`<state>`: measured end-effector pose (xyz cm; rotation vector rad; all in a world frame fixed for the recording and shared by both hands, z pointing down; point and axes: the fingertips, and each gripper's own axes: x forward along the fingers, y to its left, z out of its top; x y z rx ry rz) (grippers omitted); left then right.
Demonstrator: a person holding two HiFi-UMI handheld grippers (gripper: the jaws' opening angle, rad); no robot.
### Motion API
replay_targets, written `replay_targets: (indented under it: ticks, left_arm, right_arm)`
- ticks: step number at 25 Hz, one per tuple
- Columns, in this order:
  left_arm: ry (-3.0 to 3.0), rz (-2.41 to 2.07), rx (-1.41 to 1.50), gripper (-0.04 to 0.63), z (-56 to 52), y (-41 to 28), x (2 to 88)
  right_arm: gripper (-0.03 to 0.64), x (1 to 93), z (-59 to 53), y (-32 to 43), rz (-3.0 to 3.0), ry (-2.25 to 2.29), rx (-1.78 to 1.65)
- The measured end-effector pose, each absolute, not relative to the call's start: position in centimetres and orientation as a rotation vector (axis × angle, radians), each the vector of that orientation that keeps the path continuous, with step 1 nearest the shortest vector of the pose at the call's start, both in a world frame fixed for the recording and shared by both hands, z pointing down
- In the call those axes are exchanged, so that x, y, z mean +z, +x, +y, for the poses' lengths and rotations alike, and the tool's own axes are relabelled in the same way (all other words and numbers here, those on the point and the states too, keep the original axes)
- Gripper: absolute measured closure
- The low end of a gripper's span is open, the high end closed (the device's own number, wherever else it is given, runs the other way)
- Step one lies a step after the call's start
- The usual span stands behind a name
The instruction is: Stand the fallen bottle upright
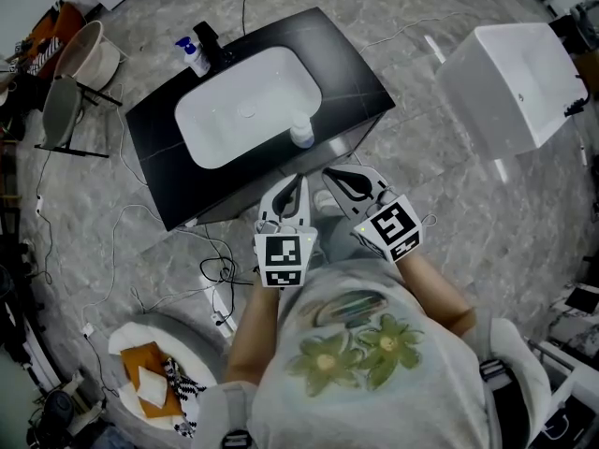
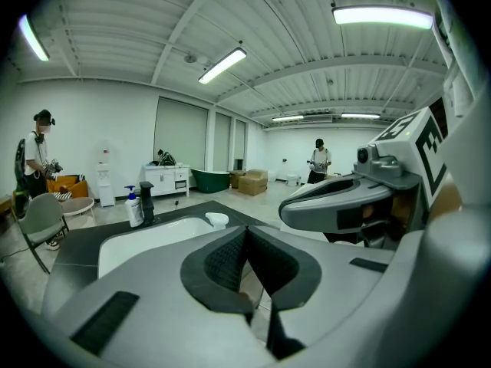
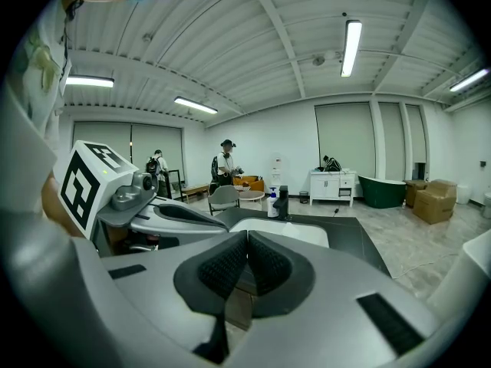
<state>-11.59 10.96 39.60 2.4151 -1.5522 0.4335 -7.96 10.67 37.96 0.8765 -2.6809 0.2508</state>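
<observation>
A small white bottle (image 1: 301,136) stands on the near rim of the white sink basin (image 1: 225,120), set in a black counter (image 1: 356,73); from above it looks upright. The bottle (image 2: 217,219) also shows past my left gripper's tips. My left gripper (image 1: 298,181) and right gripper (image 1: 330,172) hover side by side just in front of the counter's near edge, short of the bottle. Both are shut with nothing between the pads. The left gripper (image 2: 245,232) and right gripper (image 3: 247,240) each show closed jaws in their own views.
A blue-capped soap dispenser (image 1: 192,56) and black faucet (image 1: 208,40) sit at the sink's far corner. A white box (image 1: 510,82) stands right, a chair (image 1: 61,110) left, cables (image 1: 211,269) on the floor. People (image 2: 37,156) stand far off.
</observation>
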Motion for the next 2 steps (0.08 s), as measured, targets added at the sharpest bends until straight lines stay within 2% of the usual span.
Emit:
replay_targets:
  ticks: [2]
  left_arm:
    - [2.414, -1.556, 0.434, 0.577, 11.40, -11.71, 39.55]
  right_arm:
    - [0.575, 37.98, 11.10, -7.96, -2.677, 0.875, 0.249]
